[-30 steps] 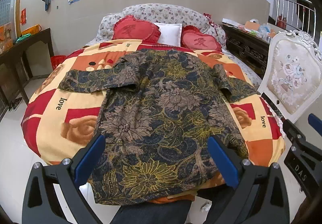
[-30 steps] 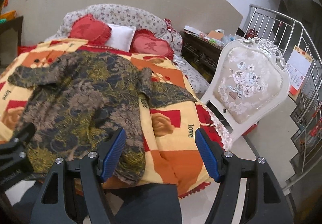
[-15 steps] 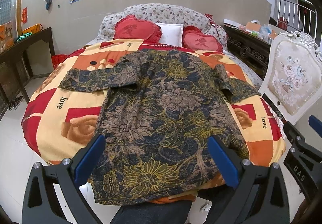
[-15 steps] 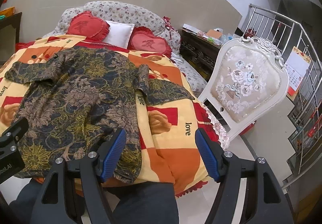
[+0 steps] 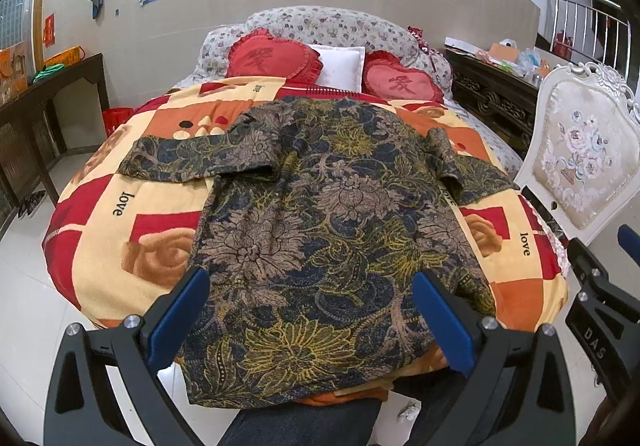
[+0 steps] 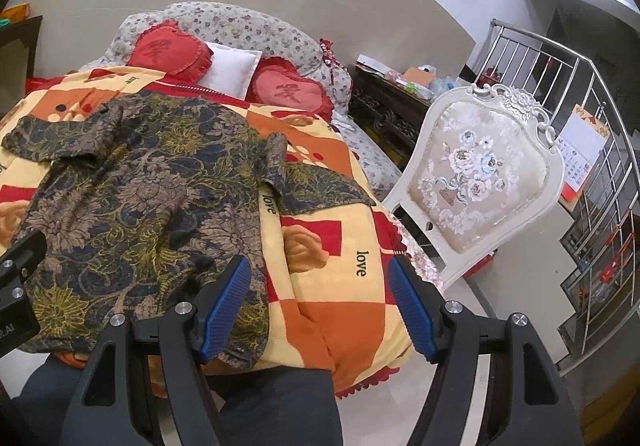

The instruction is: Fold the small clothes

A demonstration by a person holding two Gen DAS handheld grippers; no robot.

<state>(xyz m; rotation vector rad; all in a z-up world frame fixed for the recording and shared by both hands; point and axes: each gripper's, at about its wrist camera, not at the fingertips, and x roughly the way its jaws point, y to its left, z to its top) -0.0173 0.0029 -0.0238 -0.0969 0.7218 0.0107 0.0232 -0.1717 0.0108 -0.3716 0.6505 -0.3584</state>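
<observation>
Lying flat across the middle of the left wrist frame, a dark floral-patterned short-sleeved shirt [image 5: 320, 213] is spread on a red, orange and yellow rose-print blanket [image 5: 152, 221], sleeves out to both sides. At the bottom of that frame the left gripper [image 5: 310, 310] is held above the hem with blue pads wide apart, nothing pinched. In the right wrist frame the right gripper [image 6: 318, 296] is likewise spread, empty, over the blanket's lower edge. A white carved chair [image 6: 480, 173] is seen at right.

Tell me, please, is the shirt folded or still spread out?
Spread out: the shirt lies flat on the bed, both sleeves out sideways.
</observation>
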